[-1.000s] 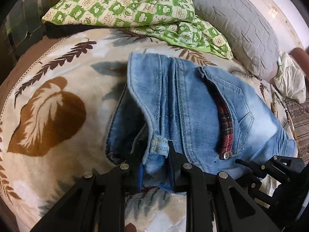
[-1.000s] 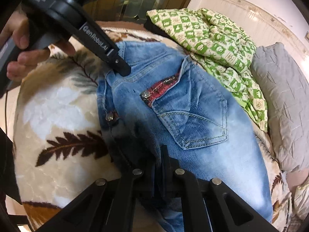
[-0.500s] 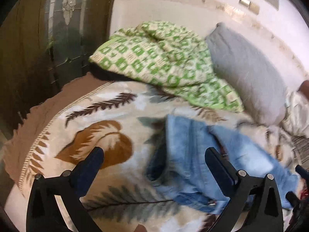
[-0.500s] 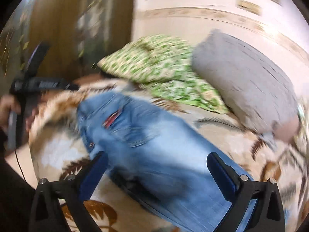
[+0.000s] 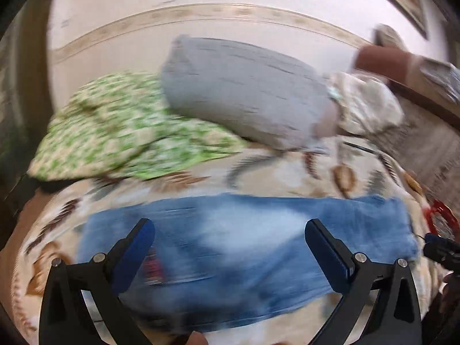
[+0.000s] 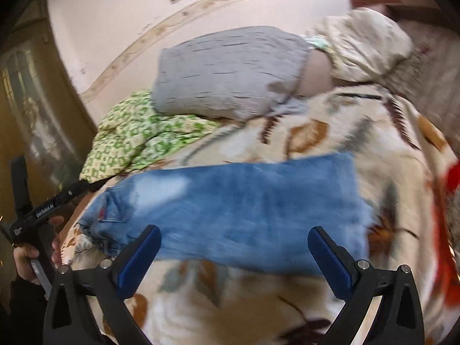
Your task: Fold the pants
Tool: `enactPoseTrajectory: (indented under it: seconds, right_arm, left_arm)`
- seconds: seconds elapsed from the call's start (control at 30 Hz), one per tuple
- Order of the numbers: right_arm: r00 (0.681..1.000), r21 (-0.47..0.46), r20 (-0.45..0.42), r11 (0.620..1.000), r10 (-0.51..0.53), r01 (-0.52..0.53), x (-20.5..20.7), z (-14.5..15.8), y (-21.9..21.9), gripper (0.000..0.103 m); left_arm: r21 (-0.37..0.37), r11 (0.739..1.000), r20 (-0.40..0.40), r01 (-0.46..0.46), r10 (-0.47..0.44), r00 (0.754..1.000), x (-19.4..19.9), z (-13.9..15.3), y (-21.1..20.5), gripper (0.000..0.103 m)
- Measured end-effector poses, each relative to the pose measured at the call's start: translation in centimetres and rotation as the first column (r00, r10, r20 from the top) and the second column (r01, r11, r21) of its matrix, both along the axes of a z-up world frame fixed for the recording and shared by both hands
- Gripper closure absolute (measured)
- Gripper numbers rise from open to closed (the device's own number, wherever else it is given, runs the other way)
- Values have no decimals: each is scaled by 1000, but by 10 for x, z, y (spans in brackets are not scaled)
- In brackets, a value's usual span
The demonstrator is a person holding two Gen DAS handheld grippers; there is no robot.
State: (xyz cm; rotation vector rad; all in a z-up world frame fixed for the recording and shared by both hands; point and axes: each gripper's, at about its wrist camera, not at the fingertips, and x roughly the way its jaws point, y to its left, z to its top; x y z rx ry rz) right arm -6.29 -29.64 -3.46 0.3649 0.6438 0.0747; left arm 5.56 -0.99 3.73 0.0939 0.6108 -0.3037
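Here, both hand-held grippers gape, empty, above flat, faded denim pants.

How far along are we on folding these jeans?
Done: the jeans lie as one long strip on the leaf-print blanket, legs apparently stacked. In hand: nothing; the left gripper and right gripper are open above them. Left: folding the strip crosswise.
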Motion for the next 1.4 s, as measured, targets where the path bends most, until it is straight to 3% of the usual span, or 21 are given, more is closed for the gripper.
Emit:
enactPoseTrajectory:
  seconds: [0.2, 0.4, 0.5, 0.63, 0.7, 0.83, 1.0, 1.13, 1.2, 1.3, 1.37, 1.4]
  right_arm:
    - [995, 15, -96, 999, -41, 43, -8, -14, -34, 0]
    - [989, 233, -150, 972, -6, 41, -17, -38, -50, 0]
    - [986, 322, -169, 946, 7, 49, -13, -55, -52, 0]
    - [980, 374, -197, 920, -39, 112, -1, -75, -65, 0]
    - [983, 427, -175, 896, -51, 123, 4, -79, -74, 0]
    - [986, 426, -142, 894, -87, 140, 19, -77, -88, 0]
    - [975, 404, -159, 891, -156, 208, 40, -81, -109, 0]
    - [980, 377, -154, 910, -123, 174, 55, -80, -111, 0]
    - [981, 324, -167, 934, -100, 150, 63, -80, -103, 4]
    - [981, 265, -169, 955, -90, 134, 69, -82, -98, 18]
    - [980, 263, -177, 954, -95, 140, 69, -85, -104, 44]
    - [980, 269, -177, 953, -93, 139, 69, -87, -106, 48]
  left_arm:
    - [37, 987, -26, 154, -153, 988, 0, -13, -76, 0]
    - [103, 973, -66, 206, -200, 978, 9, -32, -117, 0]
    - [74, 978, -67, 195, -190, 979, 12, -30, -112, 0]
    - [52, 985, -69, 163, -159, 985, 18, -29, -97, 0]
    - [38, 990, -74, 139, -136, 988, 21, -28, -88, 0]
    - [11, 995, -83, 100, -99, 992, 28, -28, -75, 0]
    - [-17, 997, -88, 77, -78, 993, 33, -27, -65, 0]
    - [-14, 996, -86, 91, -92, 992, 34, -27, -67, 0]
    - [-8, 993, -88, 116, -117, 989, 37, -29, -72, 0]
    - [-12, 985, -117, 172, -172, 978, 47, -32, -84, 0]
    - [6, 970, -164, 245, -241, 957, 60, -39, -100, 0]
    - [24, 960, -183, 280, -271, 945, 68, -43, -109, 0]
